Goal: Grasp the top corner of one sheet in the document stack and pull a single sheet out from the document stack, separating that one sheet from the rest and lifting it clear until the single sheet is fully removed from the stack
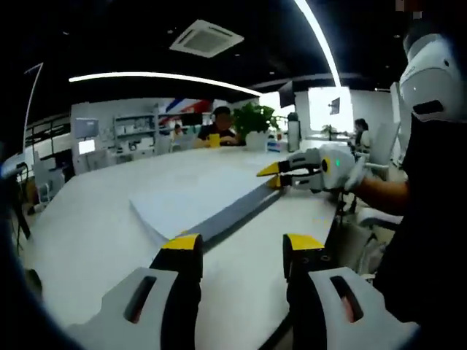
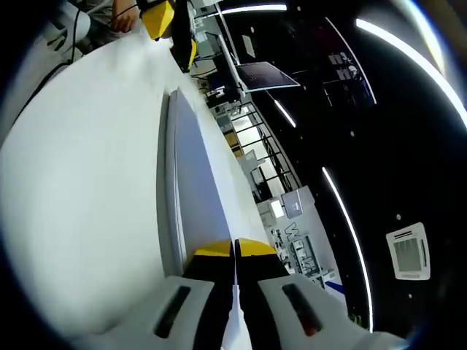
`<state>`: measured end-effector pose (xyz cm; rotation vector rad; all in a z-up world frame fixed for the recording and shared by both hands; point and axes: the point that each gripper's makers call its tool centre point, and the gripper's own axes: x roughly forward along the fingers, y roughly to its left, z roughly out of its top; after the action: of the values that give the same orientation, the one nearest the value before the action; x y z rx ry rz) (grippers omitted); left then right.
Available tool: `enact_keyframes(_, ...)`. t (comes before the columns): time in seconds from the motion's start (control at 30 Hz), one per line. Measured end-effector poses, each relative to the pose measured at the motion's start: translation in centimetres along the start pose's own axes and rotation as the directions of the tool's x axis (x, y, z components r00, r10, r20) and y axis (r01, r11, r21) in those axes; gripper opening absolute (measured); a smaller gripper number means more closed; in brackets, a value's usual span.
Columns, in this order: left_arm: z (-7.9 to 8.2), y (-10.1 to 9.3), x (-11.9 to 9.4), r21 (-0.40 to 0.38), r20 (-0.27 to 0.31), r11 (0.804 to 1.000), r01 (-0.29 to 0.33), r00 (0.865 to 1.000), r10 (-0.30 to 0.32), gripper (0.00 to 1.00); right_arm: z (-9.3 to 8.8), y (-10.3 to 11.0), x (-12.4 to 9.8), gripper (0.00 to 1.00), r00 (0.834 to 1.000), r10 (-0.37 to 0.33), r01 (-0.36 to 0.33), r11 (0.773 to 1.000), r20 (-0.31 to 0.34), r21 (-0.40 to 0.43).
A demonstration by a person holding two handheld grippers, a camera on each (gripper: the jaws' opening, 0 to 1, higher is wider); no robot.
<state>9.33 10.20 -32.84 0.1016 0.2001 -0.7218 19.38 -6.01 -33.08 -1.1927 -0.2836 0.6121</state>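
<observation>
A white document stack (image 1: 193, 200) lies on the long white table (image 1: 87, 233), its near side showing as a grey band. In the right gripper view the document stack (image 2: 182, 168) runs away from my jaws. My right gripper (image 2: 233, 251) is shut with its yellow tips pressed together on the top sheet's corner. The left gripper view shows that right gripper (image 1: 276, 175) at the stack's far right corner, held by a person's hand. My left gripper (image 1: 242, 246) stands open in front of the stack's near corner, holding nothing. It also appears as the left gripper (image 2: 169, 25) beyond the stack's far end.
A person (image 1: 219, 127) sits at the table's far end beside a yellow cup (image 1: 214, 139) and a potted plant (image 1: 255, 120). The holder's dark body (image 1: 430, 240) takes up the right side. Chairs (image 1: 379, 146) stand past the table's right edge.
</observation>
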Motion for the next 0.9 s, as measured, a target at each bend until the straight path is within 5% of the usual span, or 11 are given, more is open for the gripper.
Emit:
enact_keyframes(0.43,2.5,1.8,-1.2,-0.018,0.143,0.998,-0.065,0.987,0.067,0.55,0.0,-0.2,0.2,0.02,1.0,-0.027,0.027,1.0,0.009,0.001)
enact_keyframes(0.53,2.2,1.7,-1.2,-0.01,0.127,0.998,-0.054,0.99,0.055,0.54,0.0,-0.2,0.3,0.02,1.0,-0.023,0.023,1.0,0.012,0.018)
enact_keyframes(0.67,1.9,0.7,-1.1,0.029,0.107,1.0,-0.009,0.994,0.006,0.35,0.0,-0.2,0.4,0.02,1.0,-0.023,0.022,0.999,0.015,0.027)
enact_keyframes(0.83,2.0,0.4,-0.4,0.03,0.098,0.999,-0.012,0.995,0.009,0.46,-0.1,-0.2,0.3,0.02,1.0,-0.024,0.023,0.999,0.018,0.038)
enact_keyframes(0.9,1.0,0.6,-0.4,0.006,0.049,1.0,-0.017,0.999,0.017,0.45,-0.1,-0.2,0.3,0.02,1.0,-0.025,0.024,0.999,0.018,0.04)
